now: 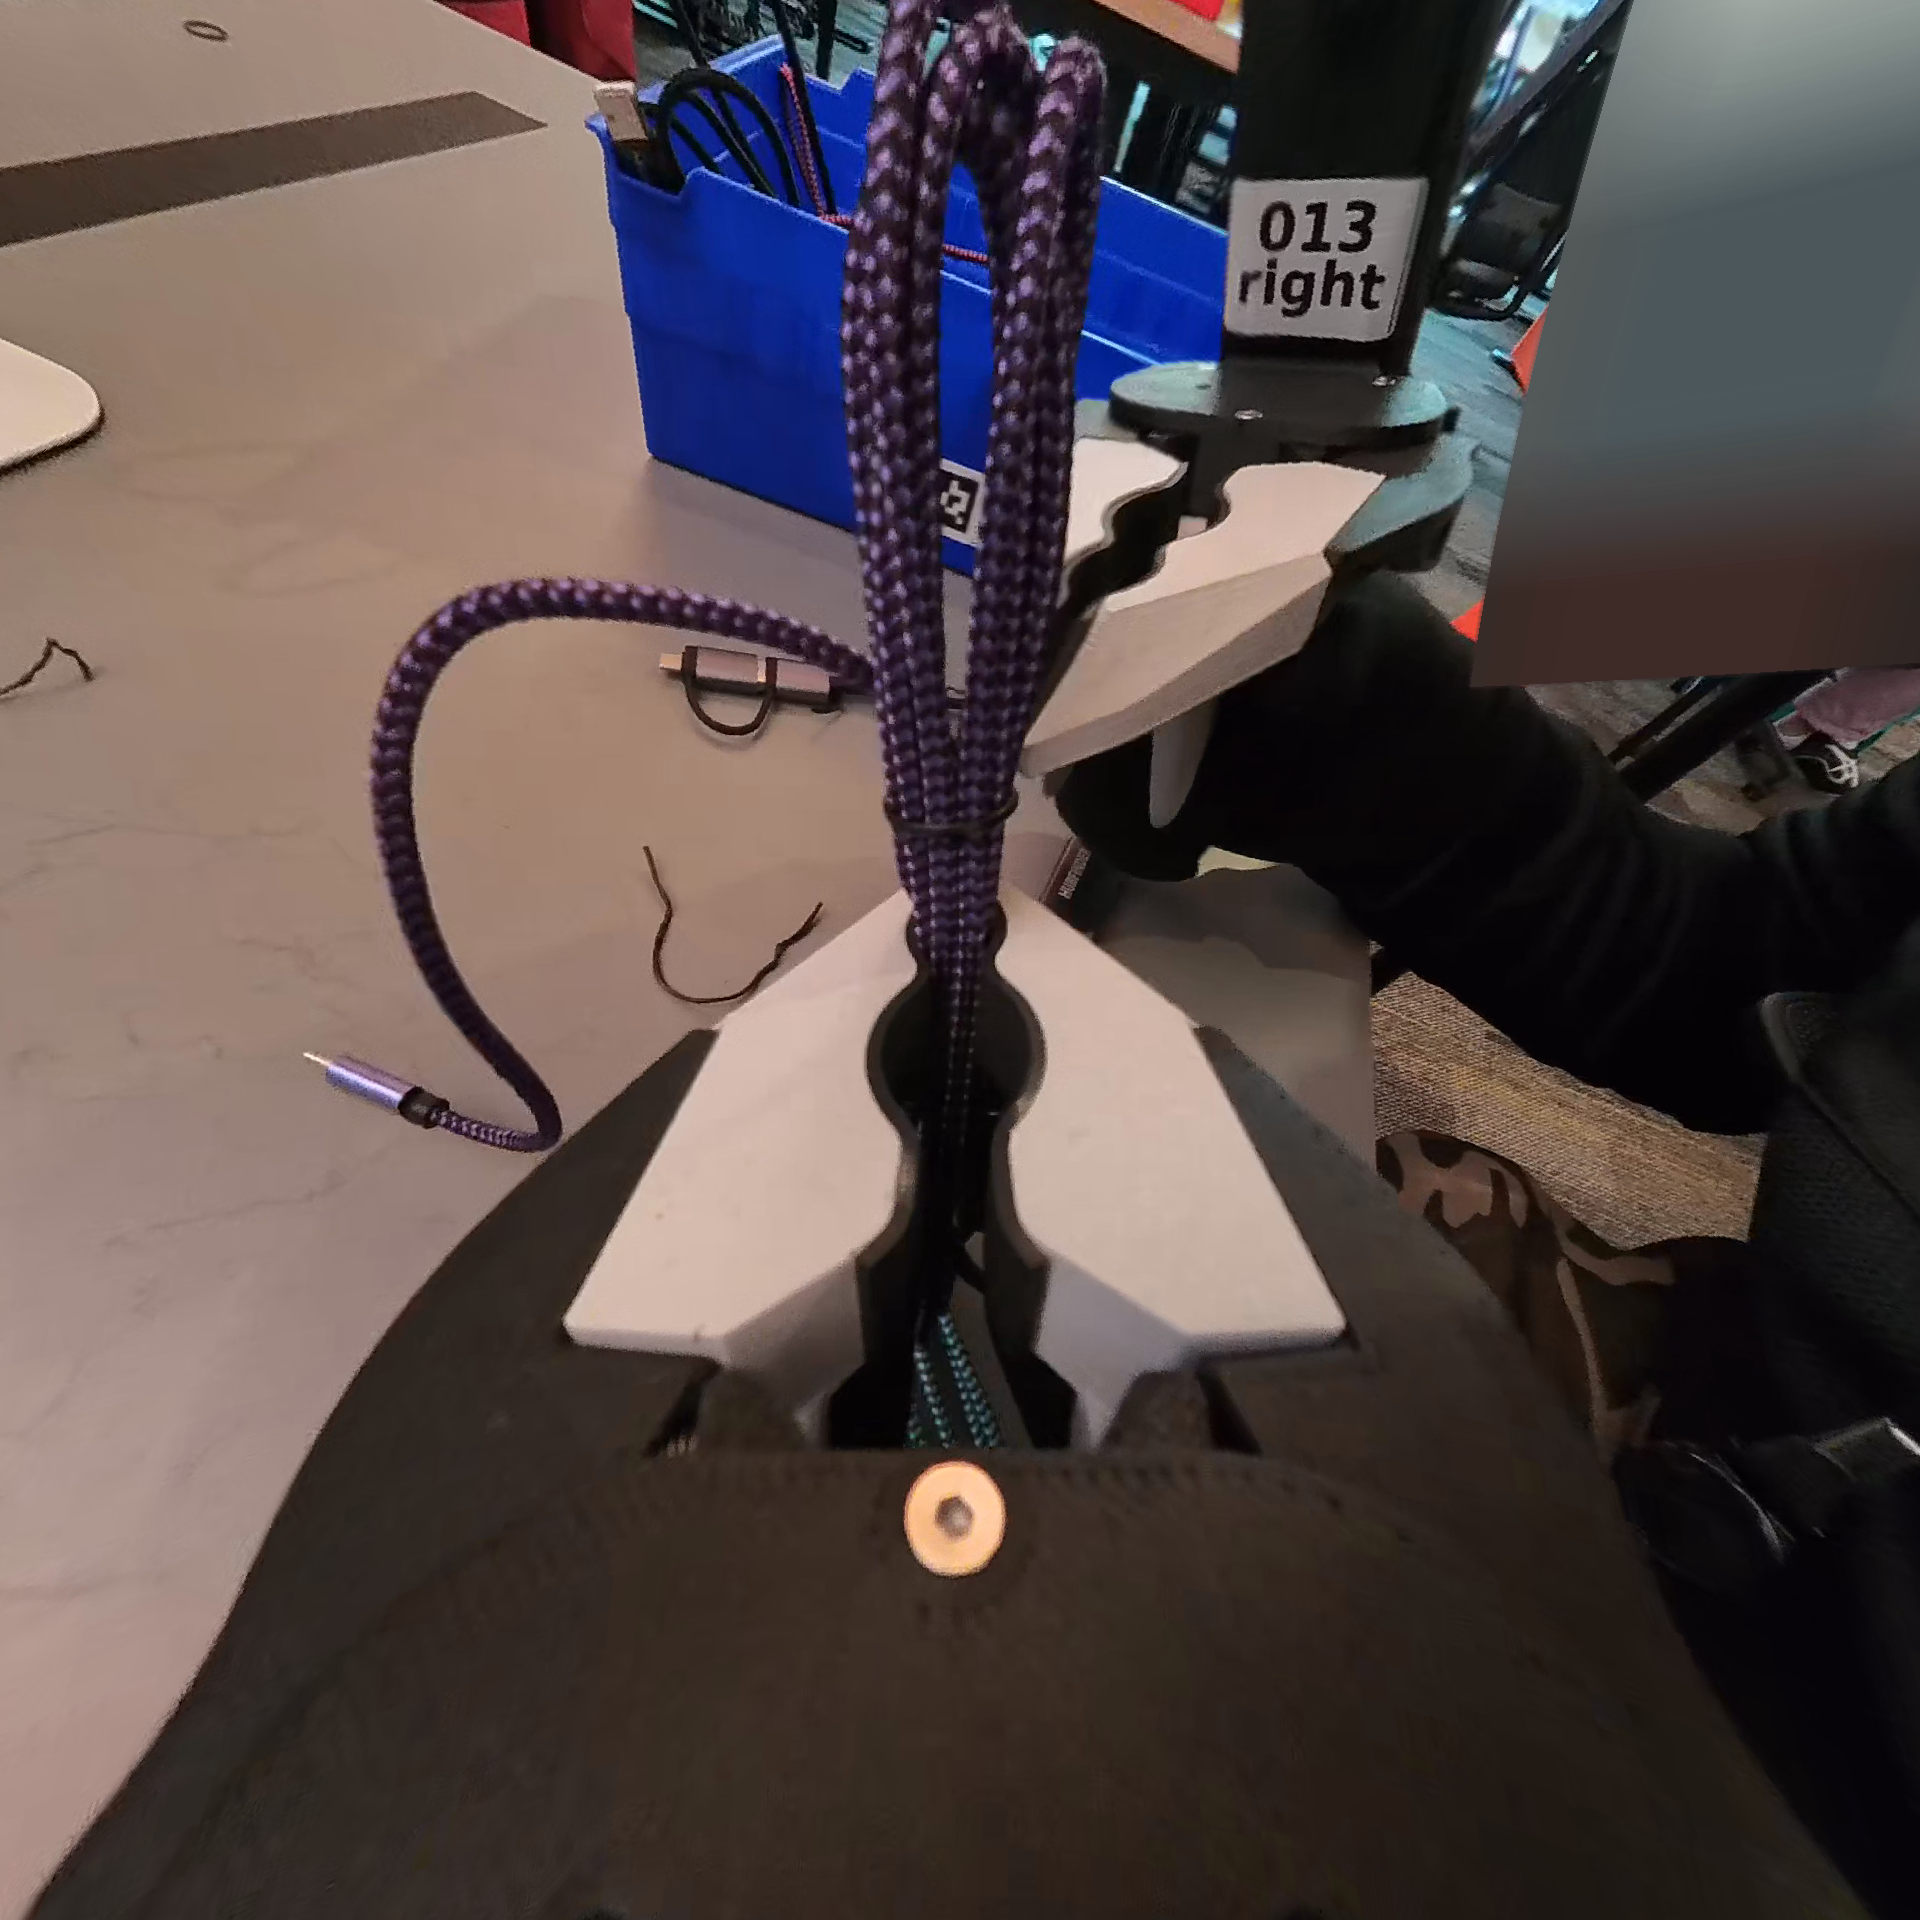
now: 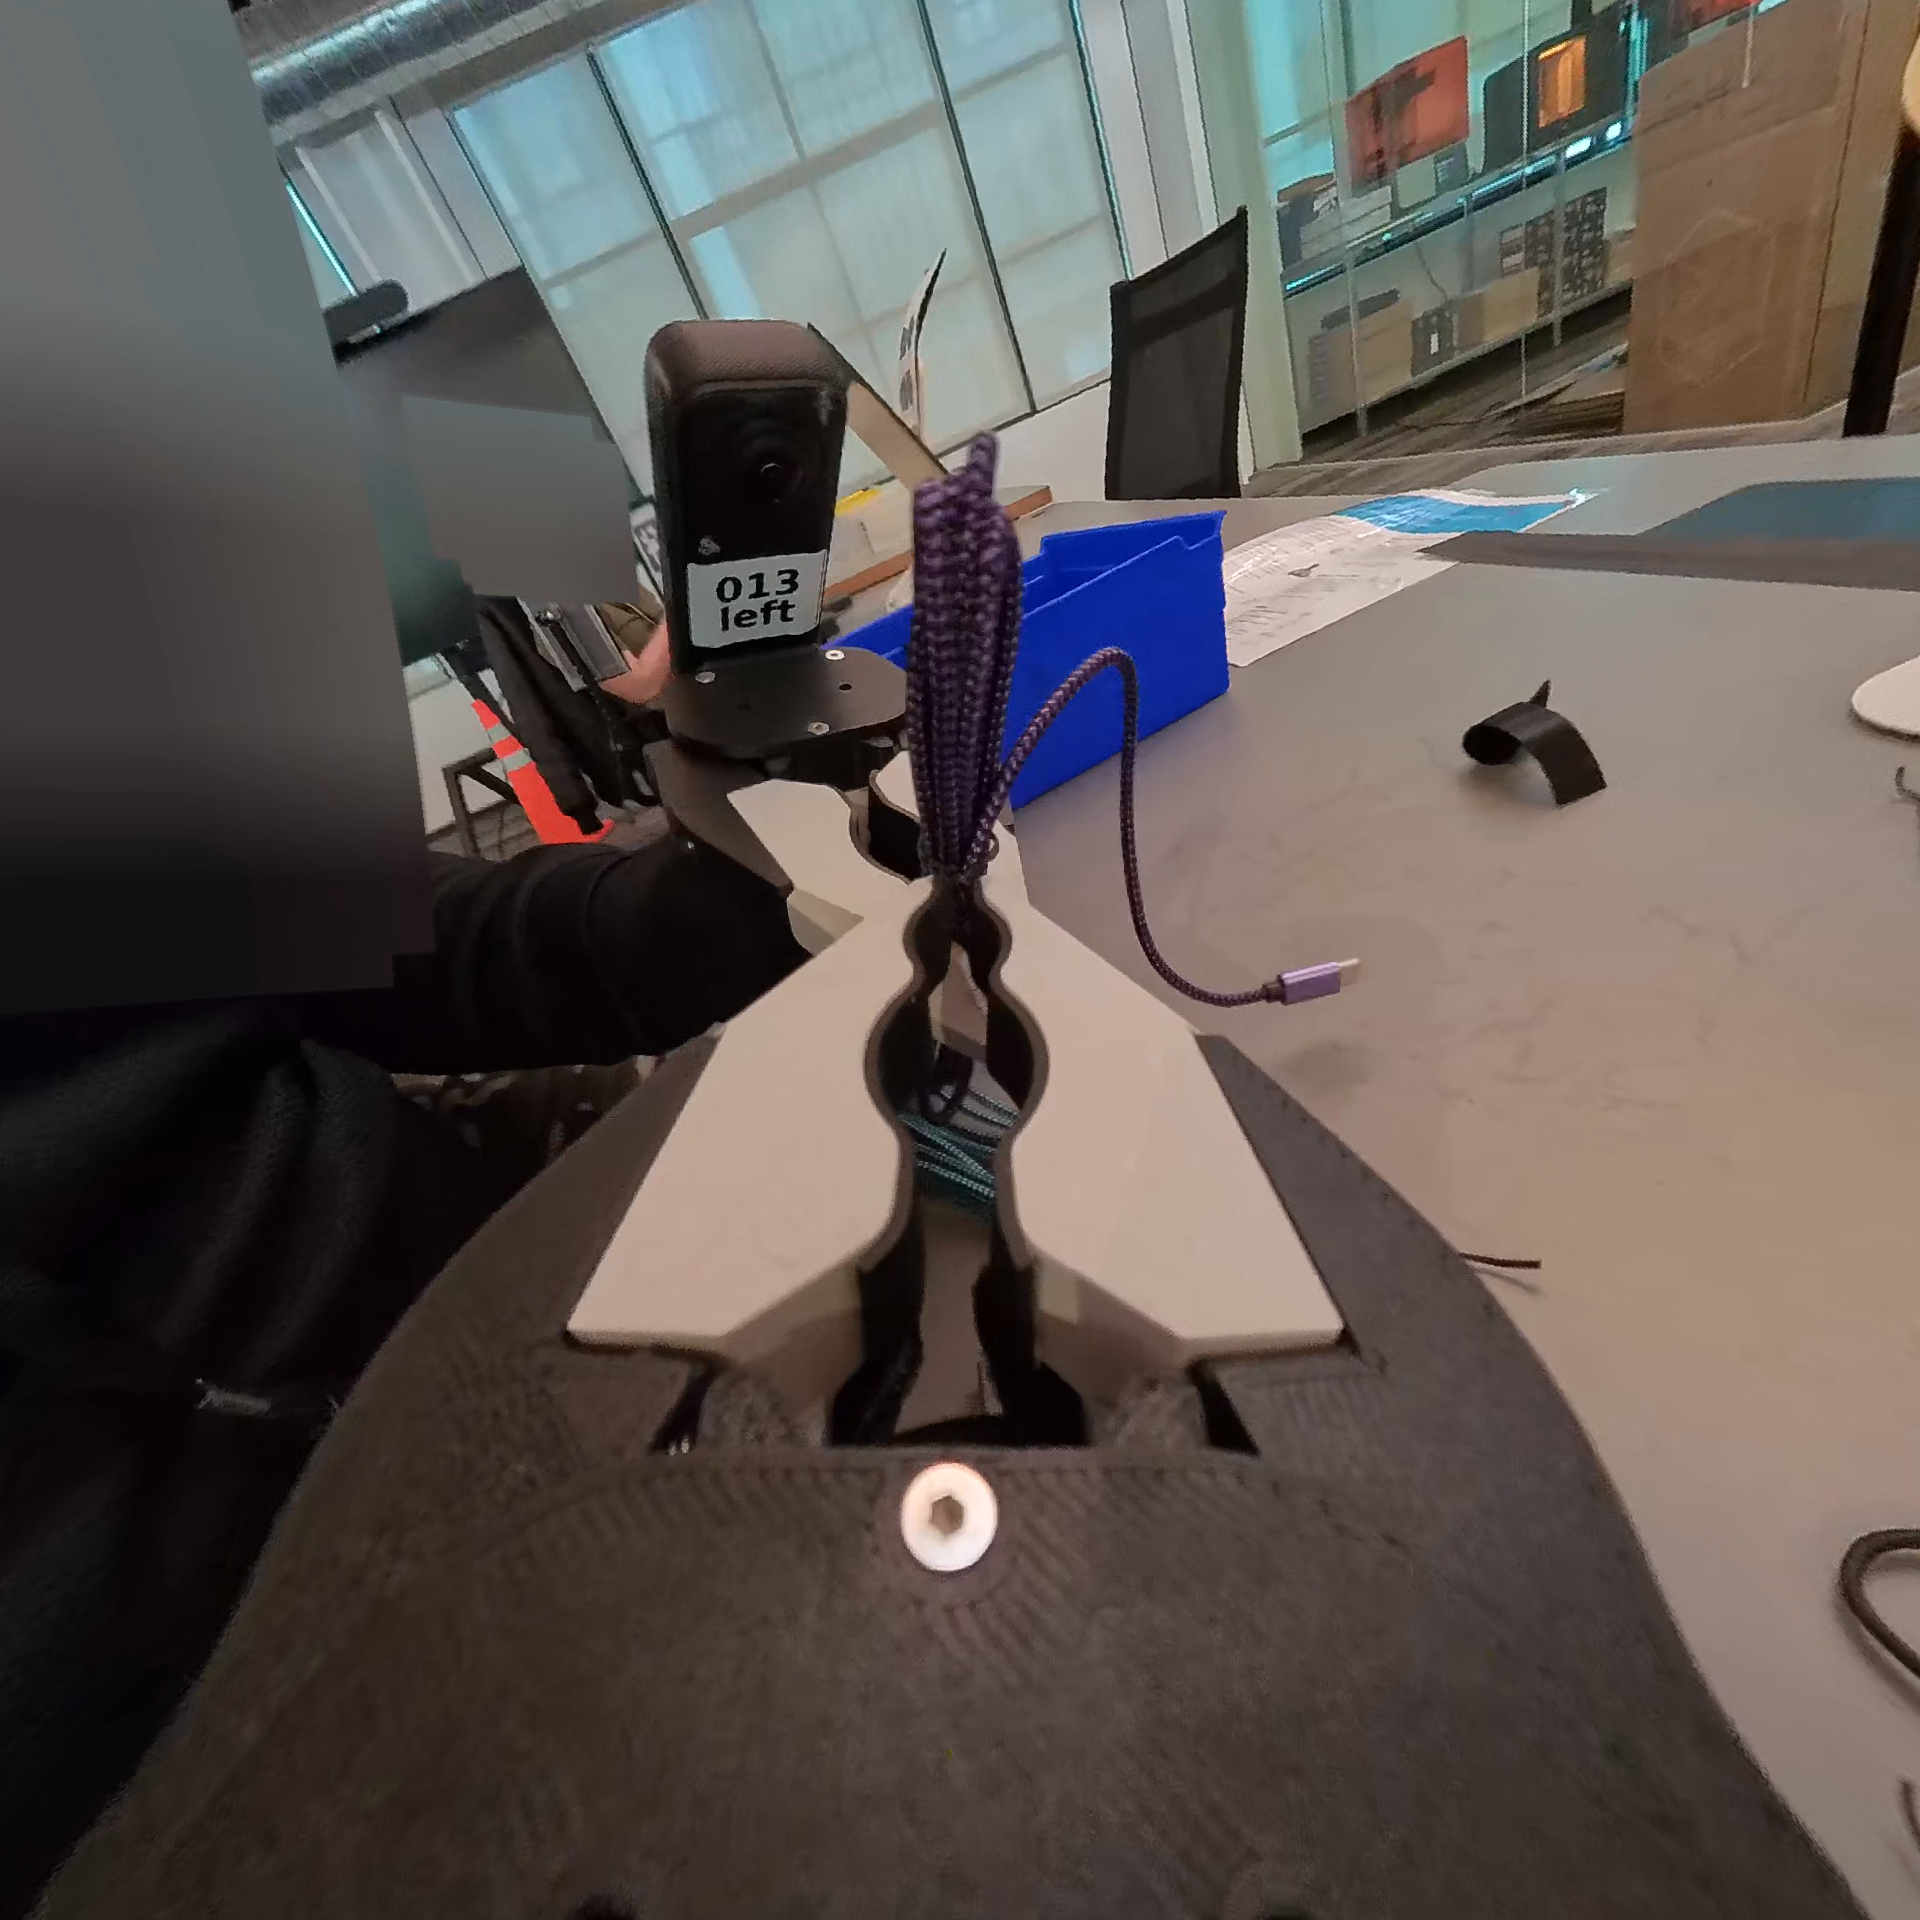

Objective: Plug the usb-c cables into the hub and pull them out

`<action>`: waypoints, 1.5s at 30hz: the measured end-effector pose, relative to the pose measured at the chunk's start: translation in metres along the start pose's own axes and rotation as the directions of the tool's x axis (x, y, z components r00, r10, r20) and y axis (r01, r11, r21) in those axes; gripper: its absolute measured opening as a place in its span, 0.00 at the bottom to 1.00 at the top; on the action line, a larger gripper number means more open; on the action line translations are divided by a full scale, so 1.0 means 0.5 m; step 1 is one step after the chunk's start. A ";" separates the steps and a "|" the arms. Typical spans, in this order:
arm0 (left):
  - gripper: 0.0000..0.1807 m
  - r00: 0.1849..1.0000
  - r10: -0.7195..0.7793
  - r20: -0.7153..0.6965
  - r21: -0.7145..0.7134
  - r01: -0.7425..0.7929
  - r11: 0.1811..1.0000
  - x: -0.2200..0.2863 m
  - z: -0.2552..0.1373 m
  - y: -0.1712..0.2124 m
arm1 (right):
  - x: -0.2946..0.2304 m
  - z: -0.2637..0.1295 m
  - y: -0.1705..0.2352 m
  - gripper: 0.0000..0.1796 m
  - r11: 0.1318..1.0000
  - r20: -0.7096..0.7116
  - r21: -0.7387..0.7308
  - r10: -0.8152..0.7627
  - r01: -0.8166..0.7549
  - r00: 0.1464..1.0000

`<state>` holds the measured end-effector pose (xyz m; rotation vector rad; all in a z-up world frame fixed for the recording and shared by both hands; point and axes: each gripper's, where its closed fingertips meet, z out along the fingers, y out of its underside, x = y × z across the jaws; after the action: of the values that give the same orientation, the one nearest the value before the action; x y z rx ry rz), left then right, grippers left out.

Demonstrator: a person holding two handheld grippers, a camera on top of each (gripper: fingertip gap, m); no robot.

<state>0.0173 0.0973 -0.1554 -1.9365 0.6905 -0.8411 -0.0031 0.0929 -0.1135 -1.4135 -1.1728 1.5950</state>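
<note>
A purple braided USB-C cable [image 1: 961, 436], folded into a bundle and bound by a thin black tie [image 1: 948, 821], stands upright. My left gripper [image 1: 954, 930] is shut on the bundle just below the tie. The loose end curves left and down to a purple plug [image 1: 372, 1083] just above the table. My right gripper [image 2: 951, 902] is shut, and the foot of the bundle [image 2: 961, 644] sits at its fingertips. It meets the left gripper [image 2: 821, 847] there. The right gripper [image 1: 1049, 743] reaches the bundle from the right. The plug [image 2: 1311, 979] hangs to the right. A teal braided cable [image 2: 956, 1153] lies below the fingers.
A blue bin [image 1: 748, 343] with several cables stands behind the bundle on the grey table [image 1: 260, 831]. A small grey adapter with a black loop [image 1: 750, 673] and loose black ties [image 1: 717, 956] lie on it. A curled black strap [image 2: 1532, 743] and papers [image 2: 1340, 551] lie farther right. The left gripper's tips are roughly 4 cm from the right gripper's. Between my left fingertips and the curled black strap [image 2: 1532, 743] there is roughly 25 cm.
</note>
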 end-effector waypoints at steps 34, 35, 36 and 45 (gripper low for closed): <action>0.00 0.904 -0.255 -0.343 0.030 0.282 0.959 0.056 -0.022 -0.037 | -0.025 0.001 -0.025 0.00 0.996 -0.042 0.052 -0.073 0.075 0.996; 0.00 0.905 -0.255 -0.341 0.028 0.281 0.959 0.056 -0.021 -0.037 | -0.024 0.000 -0.025 0.00 0.995 -0.049 0.051 -0.084 0.086 0.995; 0.00 0.904 -0.258 -0.341 0.024 0.283 0.959 0.056 -0.020 -0.035 | -0.024 0.000 -0.023 0.00 0.993 -0.059 0.039 -0.109 0.111 0.992; 0.00 0.824 -0.321 -0.466 0.036 0.380 0.924 0.078 -0.028 -0.053 | -0.021 -0.010 -0.022 0.00 0.770 -0.212 -0.188 -0.638 0.610 0.740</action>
<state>0.0340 0.0732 -0.1156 -1.7869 0.5280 -1.5681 0.0028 0.0877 -0.0995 -1.0746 -1.3905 0.8483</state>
